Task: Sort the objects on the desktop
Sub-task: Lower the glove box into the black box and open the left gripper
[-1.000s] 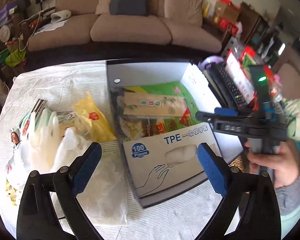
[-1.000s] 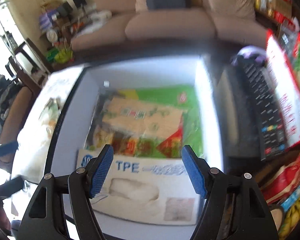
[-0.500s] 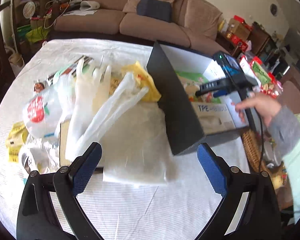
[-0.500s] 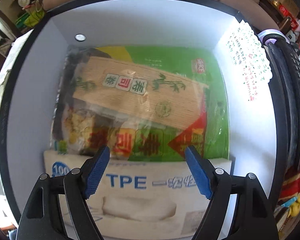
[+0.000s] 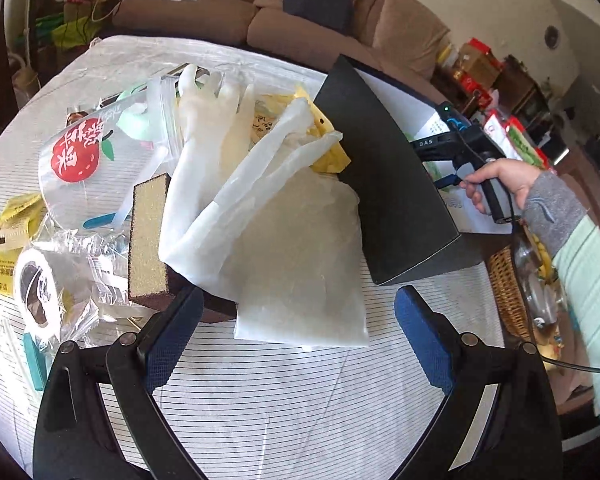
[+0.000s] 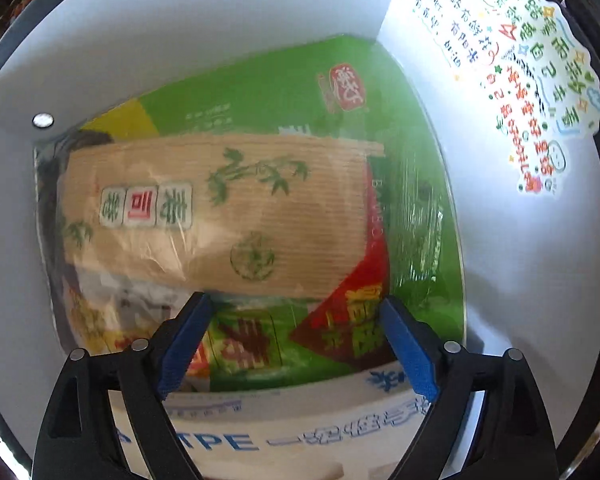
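My left gripper [image 5: 296, 320] hangs open and empty over the striped tablecloth [image 5: 300, 392], just short of a flat clear plastic bag [image 5: 300, 264]. White rubber gloves [image 5: 216, 152] lie across a brown-and-yellow sponge [image 5: 148, 240]. My right gripper [image 6: 296, 320] points straight down inside the black storage box [image 5: 384, 184]. Its jaws are opening, and nothing is between them. Below it lie a green packet with a bamboo mat [image 6: 236, 208] and the TPE glove box [image 6: 284, 436]. In the left wrist view a hand [image 5: 500, 180] holds that gripper, and the box wall hides its fingers.
Left of the gloves lie a clear bag with a red apple print [image 5: 80, 156], a tape roll in wrapping [image 5: 36, 284] and yellow sachets [image 5: 8, 232]. A wicker basket [image 5: 504, 292] stands right of the box. A colourful sticker [image 6: 512, 80] is on the box's inner wall.
The left gripper swung from above the box to the pile beside it and sank. The right gripper went down deeper into the box, and its jaws spread wider.
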`<action>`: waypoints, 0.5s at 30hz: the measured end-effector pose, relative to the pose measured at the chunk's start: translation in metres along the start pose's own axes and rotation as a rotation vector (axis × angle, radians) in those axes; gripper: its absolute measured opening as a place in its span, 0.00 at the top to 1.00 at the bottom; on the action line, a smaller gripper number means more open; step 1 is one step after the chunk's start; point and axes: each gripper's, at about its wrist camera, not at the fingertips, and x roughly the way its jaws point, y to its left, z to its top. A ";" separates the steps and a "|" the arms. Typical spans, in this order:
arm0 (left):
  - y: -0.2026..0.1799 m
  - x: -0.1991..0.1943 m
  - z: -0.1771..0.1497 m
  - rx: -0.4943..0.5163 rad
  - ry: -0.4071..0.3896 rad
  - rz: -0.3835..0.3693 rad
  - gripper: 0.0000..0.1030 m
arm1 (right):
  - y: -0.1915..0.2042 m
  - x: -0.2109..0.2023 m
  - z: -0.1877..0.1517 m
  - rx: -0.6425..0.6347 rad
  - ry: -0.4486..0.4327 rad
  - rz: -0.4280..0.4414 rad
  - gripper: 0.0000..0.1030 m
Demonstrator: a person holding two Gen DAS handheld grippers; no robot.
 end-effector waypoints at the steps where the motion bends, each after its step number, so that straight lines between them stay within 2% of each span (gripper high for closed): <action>1: 0.000 0.000 0.000 -0.002 0.002 -0.001 0.06 | 0.001 -0.003 0.002 -0.001 -0.020 -0.009 0.13; 5: -0.004 -0.003 -0.003 0.008 -0.002 -0.001 0.06 | 0.012 -0.011 0.003 -0.060 -0.088 -0.077 0.13; 8: -0.008 -0.011 -0.002 0.026 -0.023 -0.016 0.06 | 0.017 -0.014 -0.003 -0.088 -0.078 -0.110 0.13; 10: -0.009 -0.015 -0.001 0.037 -0.035 -0.029 0.06 | 0.021 -0.021 -0.010 -0.118 -0.102 -0.093 0.13; 12: -0.008 -0.020 0.002 0.050 -0.051 -0.005 0.06 | 0.024 -0.034 -0.022 -0.136 -0.152 -0.083 0.13; 15: 0.002 -0.032 0.008 0.031 -0.084 0.018 0.06 | 0.029 -0.060 -0.047 -0.148 -0.239 0.017 0.13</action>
